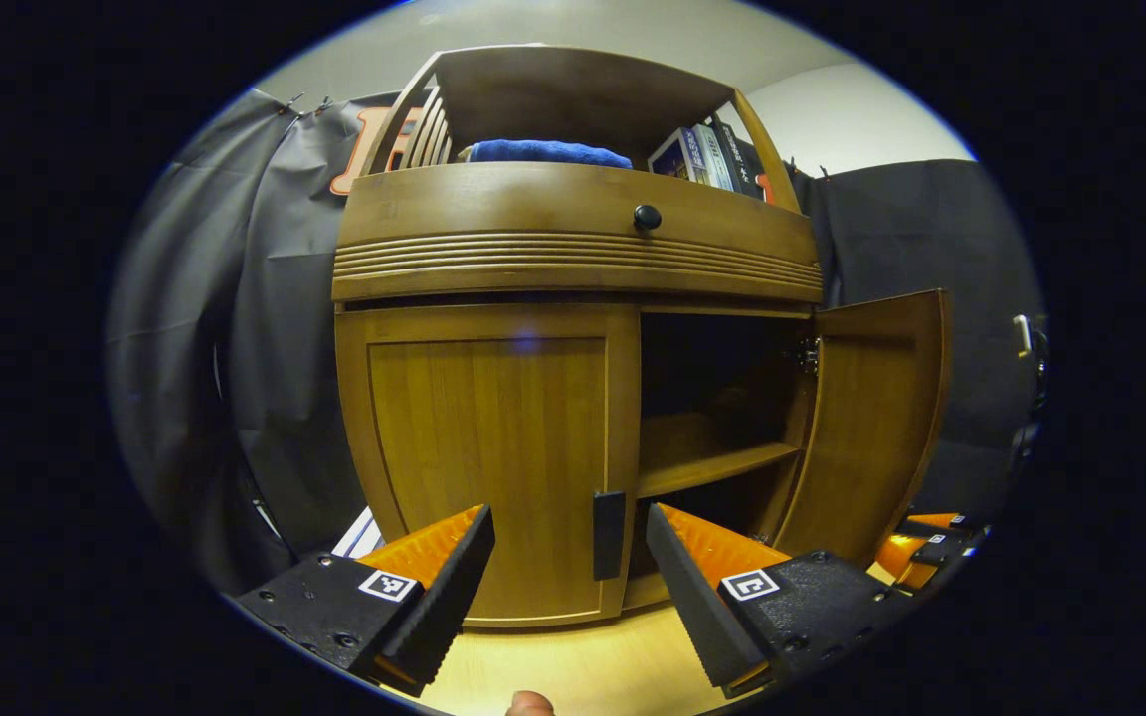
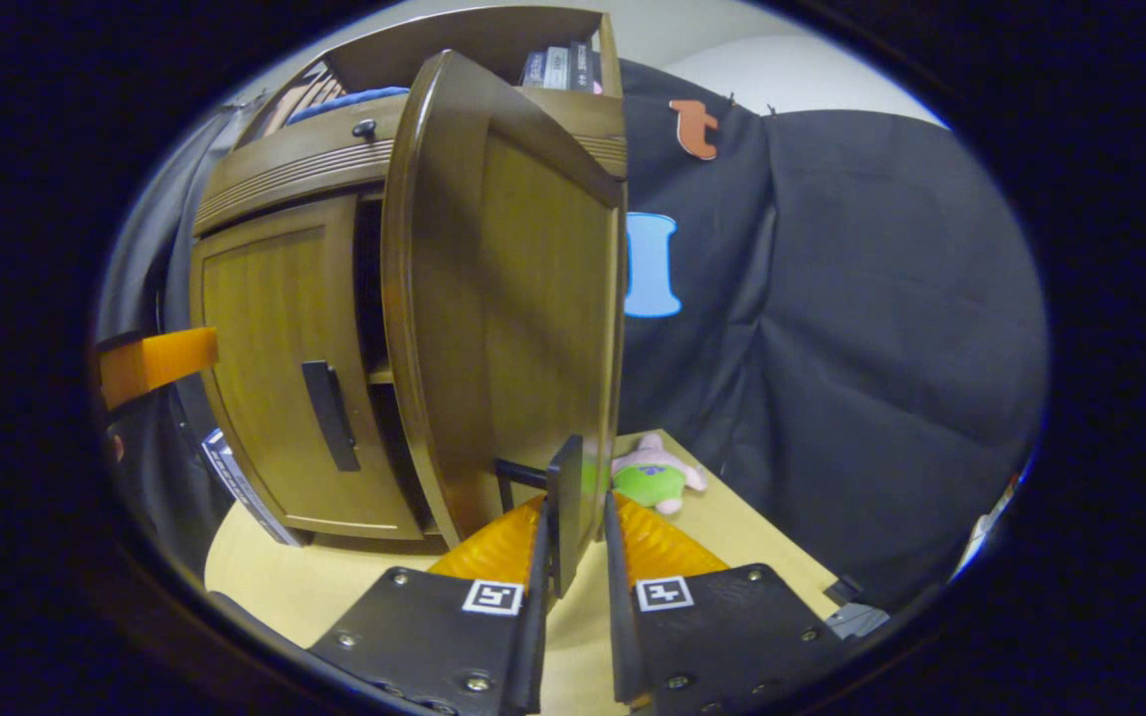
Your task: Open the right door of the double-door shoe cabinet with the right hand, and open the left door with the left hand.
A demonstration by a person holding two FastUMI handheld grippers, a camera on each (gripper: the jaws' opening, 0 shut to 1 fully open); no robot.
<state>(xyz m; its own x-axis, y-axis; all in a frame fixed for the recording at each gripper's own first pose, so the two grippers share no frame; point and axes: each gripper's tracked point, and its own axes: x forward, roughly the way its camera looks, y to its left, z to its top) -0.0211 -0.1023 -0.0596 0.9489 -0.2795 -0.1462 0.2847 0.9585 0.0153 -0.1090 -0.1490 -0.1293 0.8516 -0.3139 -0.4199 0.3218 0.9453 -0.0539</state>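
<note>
The shoe cabinet (image 1: 573, 268) stands on a pale wooden table (image 1: 583, 666), and its right door (image 1: 876, 418) is swung wide, showing a shelf (image 1: 712, 467) inside. In the right gripper view that right door (image 2: 493, 298) looms edge-on, and the right gripper (image 2: 573, 557) has its fingers drawn in close around the door's dark handle (image 2: 563, 512), one finger to each side; whether both actually press on it, I cannot tell. Over in the left gripper view, the left door (image 1: 488, 447) is shut flat, its dark handle (image 1: 609, 534) sitting between and just beyond the tips of the left gripper (image 1: 570, 557), whose fingers are spread wide and touch nothing. The right gripper (image 1: 926, 542) peeks in low beside the open door. A blue towel (image 1: 545, 152) and books (image 1: 707, 157) sit on top of the cabinet. A small plush toy (image 2: 655, 475) lies on the table beyond the right door.
</note>
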